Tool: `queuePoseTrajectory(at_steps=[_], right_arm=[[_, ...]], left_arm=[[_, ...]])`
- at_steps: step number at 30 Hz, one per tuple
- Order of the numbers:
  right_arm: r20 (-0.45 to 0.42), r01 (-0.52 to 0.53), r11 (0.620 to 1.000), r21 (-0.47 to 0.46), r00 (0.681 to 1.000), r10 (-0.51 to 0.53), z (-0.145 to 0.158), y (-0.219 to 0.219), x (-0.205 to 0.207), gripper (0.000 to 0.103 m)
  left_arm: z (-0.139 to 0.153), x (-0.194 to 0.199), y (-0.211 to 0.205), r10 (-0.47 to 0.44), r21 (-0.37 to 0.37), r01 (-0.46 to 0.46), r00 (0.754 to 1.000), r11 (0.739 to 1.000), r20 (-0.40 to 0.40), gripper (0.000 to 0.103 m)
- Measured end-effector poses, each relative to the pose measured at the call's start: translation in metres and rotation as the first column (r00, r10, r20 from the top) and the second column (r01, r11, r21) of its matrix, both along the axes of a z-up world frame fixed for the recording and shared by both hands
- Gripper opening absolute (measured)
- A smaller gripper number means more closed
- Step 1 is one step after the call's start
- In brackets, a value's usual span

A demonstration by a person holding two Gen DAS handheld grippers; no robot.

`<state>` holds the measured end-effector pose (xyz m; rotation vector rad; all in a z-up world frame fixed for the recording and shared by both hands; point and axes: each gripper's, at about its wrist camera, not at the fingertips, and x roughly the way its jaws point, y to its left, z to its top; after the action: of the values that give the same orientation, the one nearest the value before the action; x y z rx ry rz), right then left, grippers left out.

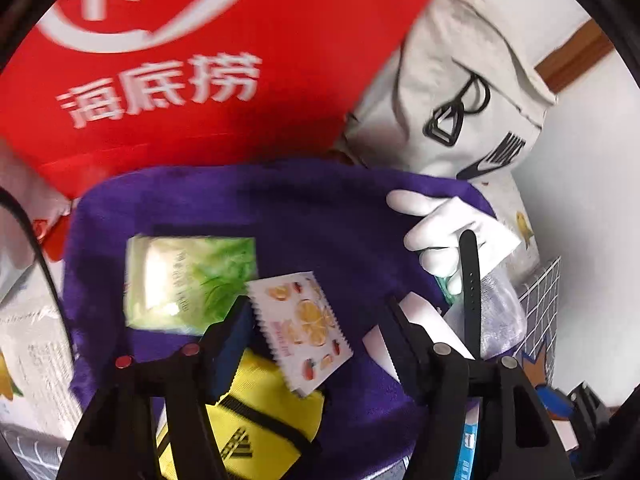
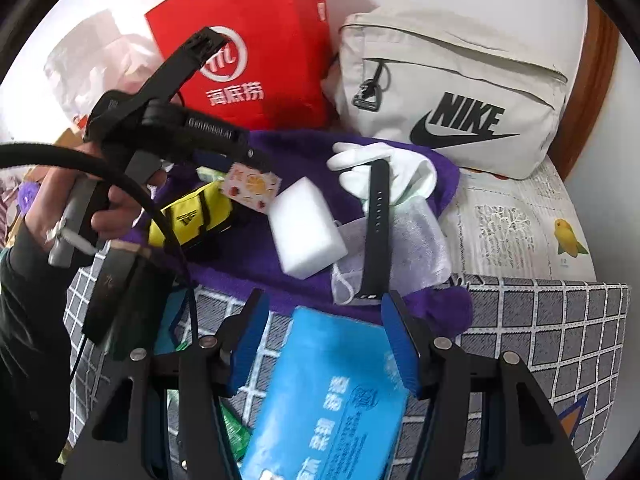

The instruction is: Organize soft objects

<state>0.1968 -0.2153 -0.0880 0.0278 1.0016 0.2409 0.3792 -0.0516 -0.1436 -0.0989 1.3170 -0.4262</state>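
Right gripper [image 2: 324,340], blue-padded jaws standing apart, hangs over a light-blue soft plastic tissue pack [image 2: 324,404] lying on the grey grid-patterned cloth [image 2: 552,332]. Pads not pressing on the pack.

Left gripper [image 1: 320,320], jaws parted, nothing clamped. A small white packet printed with orange slices and a serrated edge [image 1: 308,332] sits just beside its left pad, tilted; whether the pad touches it, cannot tell. Packet lies over a yellow fabric pouch with black zipper and stripes [image 1: 256,432].

Both rest on a purple fleece towel [image 1: 280,208] spread across the surface. Also on the towel: a green tissue pack [image 1: 188,280], a white foam sponge block [image 2: 306,228], a white glove [image 2: 384,164] with a black perforated watch strap [image 2: 376,232] across it, and a translucent mesh pouch [image 2: 416,248].

Person's hand [image 2: 100,204] grips the left tool's handle.

Beyond: red paper bag with white logo [image 2: 256,40], upright; beside it, a cream fabric Nike bag [image 2: 452,92].
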Motion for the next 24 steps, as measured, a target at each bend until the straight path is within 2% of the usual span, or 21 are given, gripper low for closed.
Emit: queuePoseTrajectory(at_steps=[3, 8, 13, 17, 21, 24], right_arm=[[-0.002, -0.034, 0.999, 0.020, 0.999, 0.034, 0.004, 0.009, -0.010, 0.058], [-0.016, -0.115, 0.992, 0.042, 0.993, 0.116, 0.001, 0.035, -0.033, 0.061], [-0.071, -0.237, 0.969, 0.070, 0.968, 0.242, -0.018, 0.073, -0.057, 0.061], [-0.131, -0.272, 0.960, 0.071, 0.951, 0.279, -0.038, 0.097, -0.071, 0.061], [-0.152, -0.311, 0.950, 0.010, 0.939, 0.308, -0.050, 0.119, -0.089, 0.061], [-0.174, -0.286, 0.958, -0.031, 0.945, 0.277, -0.061, 0.126, -0.094, 0.054]], left_arm=[[0.009, -0.005, 0.012, 0.035, -0.003, -0.035, 0.999, 0.999, 0.005, 0.062], [0.033, -0.028, 0.033, 0.048, 0.061, -0.051, 0.997, 0.997, 0.054, 0.062], [0.059, -0.065, 0.053, 0.061, 0.090, -0.072, 0.991, 0.993, 0.121, 0.062], [0.073, -0.103, 0.071, 0.076, 0.063, -0.086, 0.986, 0.994, 0.148, 0.062], [0.079, -0.141, 0.087, 0.097, 0.048, -0.106, 0.981, 0.993, 0.171, 0.062], [0.078, -0.164, 0.098, 0.114, 0.036, -0.122, 0.977, 0.992, 0.180, 0.062]])
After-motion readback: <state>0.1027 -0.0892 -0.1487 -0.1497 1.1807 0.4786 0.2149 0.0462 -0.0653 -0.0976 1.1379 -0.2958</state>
